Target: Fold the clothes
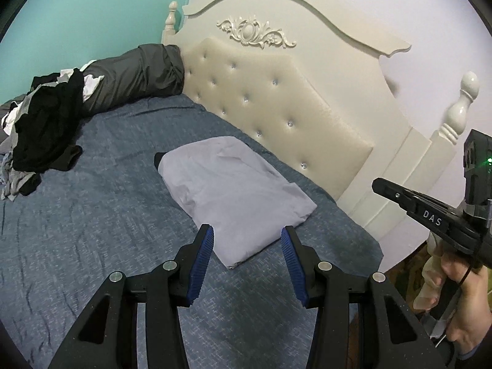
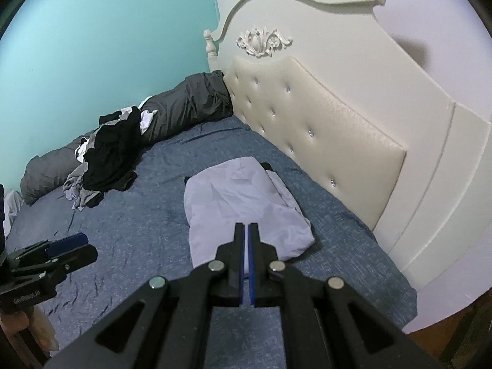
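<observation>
Left claw point(image 1: 247, 235) hovers released, blue pads apart, just short of the folded pale-lavender cloth garment point(image 1: 233, 190) on the blue textured bedspread point(image 1: 92, 230). Right claw point(image 2: 247, 230) is clenched empty above the garment's near edge. Beyond and left of both claws lies a heap of black and grey unfolded clothes point(image 2: 104, 160).

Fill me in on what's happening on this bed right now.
A person is folding clothes with a handheld gripper in each hand. A light grey garment lies folded on the blue bedspread near the headboard, and neither gripper touches it. The left gripper hovers over its near edge with fingers apart; the right gripper is shut on nothing. A pile of dark, unfolded clothes waits further back by the grey pillow.
</observation>
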